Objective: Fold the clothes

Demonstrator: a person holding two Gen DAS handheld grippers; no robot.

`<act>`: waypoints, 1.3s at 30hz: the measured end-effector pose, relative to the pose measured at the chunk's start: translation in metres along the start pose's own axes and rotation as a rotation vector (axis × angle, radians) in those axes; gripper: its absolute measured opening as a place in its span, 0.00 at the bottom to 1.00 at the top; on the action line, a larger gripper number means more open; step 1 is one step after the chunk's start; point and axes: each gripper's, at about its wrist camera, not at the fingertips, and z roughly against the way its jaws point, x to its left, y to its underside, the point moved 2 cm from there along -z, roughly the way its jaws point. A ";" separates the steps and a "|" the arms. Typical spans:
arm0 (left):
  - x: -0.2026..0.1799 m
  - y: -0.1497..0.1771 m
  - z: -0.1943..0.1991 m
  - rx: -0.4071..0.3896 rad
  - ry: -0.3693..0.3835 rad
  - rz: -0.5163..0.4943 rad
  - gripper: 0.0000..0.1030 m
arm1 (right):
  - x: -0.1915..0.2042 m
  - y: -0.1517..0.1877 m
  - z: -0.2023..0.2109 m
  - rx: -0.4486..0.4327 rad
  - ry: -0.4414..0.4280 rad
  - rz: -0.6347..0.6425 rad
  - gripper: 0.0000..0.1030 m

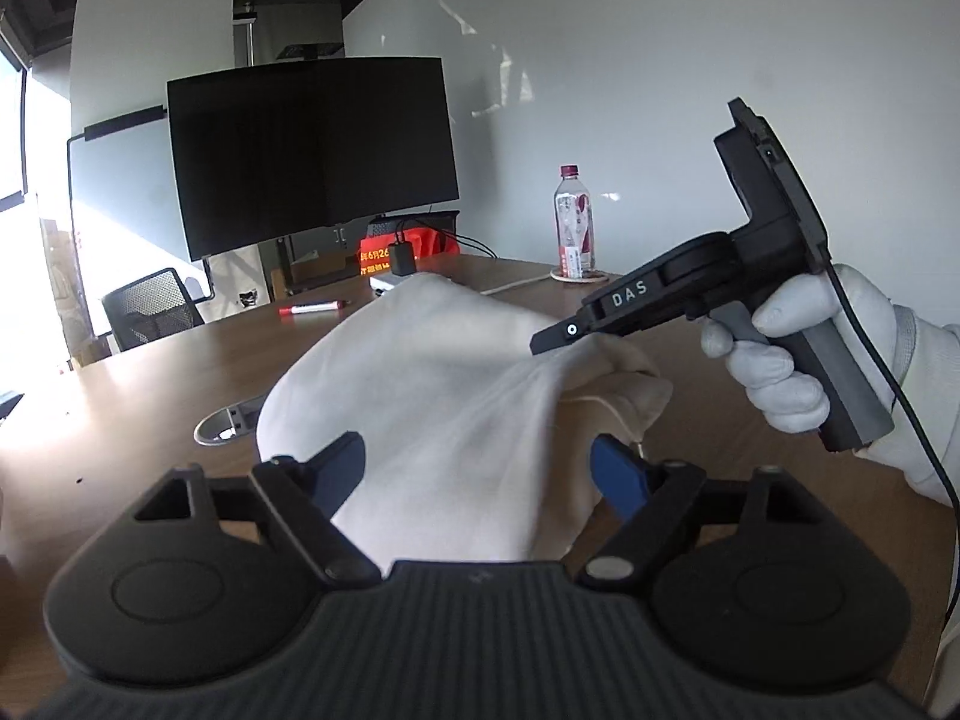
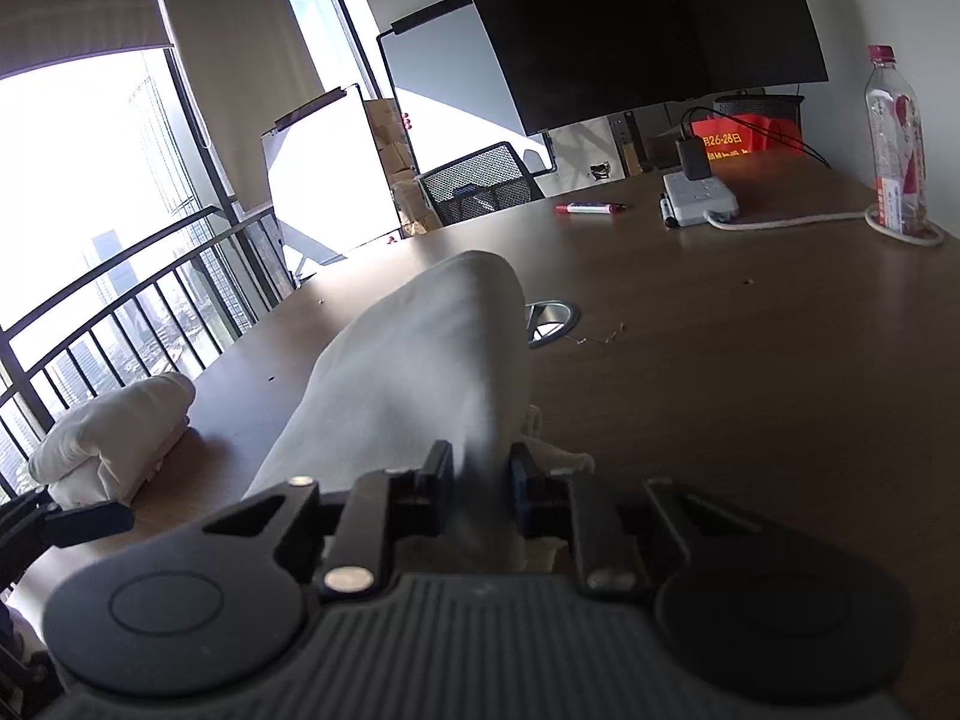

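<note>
Over the brown wooden table, your right gripper is clamping the soft, limp cream sweatshirt; your left gripper is gaping around it (grip edges, not bulk).

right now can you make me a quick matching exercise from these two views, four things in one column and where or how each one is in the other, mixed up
Things:
1. water bottle
2. red marker
3. right gripper
4. left gripper

States:
a. jaws wide apart, cloth between them
b. lying flat on the table
c. standing upright on a coaster
d. clamped on the cream garment

Pairs: 1-c, 2-b, 3-d, 4-a
</note>
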 end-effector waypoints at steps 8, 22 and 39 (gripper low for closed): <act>-0.023 0.016 -0.014 0.023 -0.201 -0.125 0.81 | 0.075 -0.043 0.024 -0.128 -0.191 0.154 0.10; 0.002 0.016 -0.012 0.019 -0.289 0.042 0.30 | 0.040 -0.022 -0.052 0.052 -0.100 -0.011 0.11; 0.051 0.026 0.014 -0.211 0.018 0.553 0.71 | 0.027 0.016 -0.050 0.053 -0.073 -0.018 0.29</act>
